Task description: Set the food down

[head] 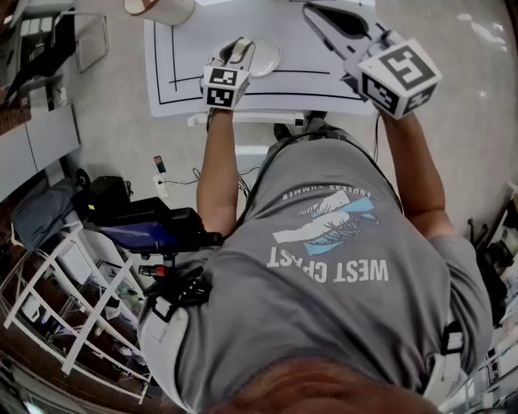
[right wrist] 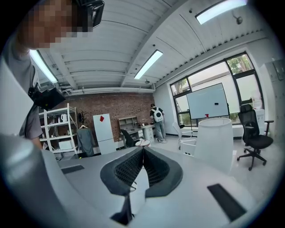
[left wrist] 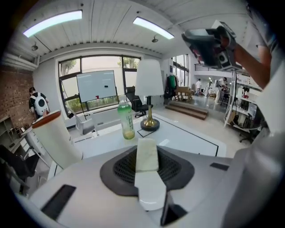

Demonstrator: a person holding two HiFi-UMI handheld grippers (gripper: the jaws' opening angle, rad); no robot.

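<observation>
My left gripper (head: 240, 47) reaches over the white table (head: 186, 73), at the left edge of a round grey plate (head: 273, 58). It is shut on a pale whitish-green slab of food (left wrist: 147, 153), which stands upright between the dark pads (left wrist: 120, 169). The plate is hidden in the left gripper view. My right gripper (head: 314, 11) is raised to the right of the plate, away from it, and also shows high up as the right gripper (left wrist: 209, 42). In its own view the right gripper (right wrist: 143, 153) is shut, its pads meeting with nothing between them.
Further along the table stand a green bottle (left wrist: 126, 120), a white lamp (left wrist: 149, 95) on a gold base and a white cylinder with a brown rim (left wrist: 55, 138). On the floor to my left lie a black bag (head: 137, 218) and a white shelf rack (head: 73, 299).
</observation>
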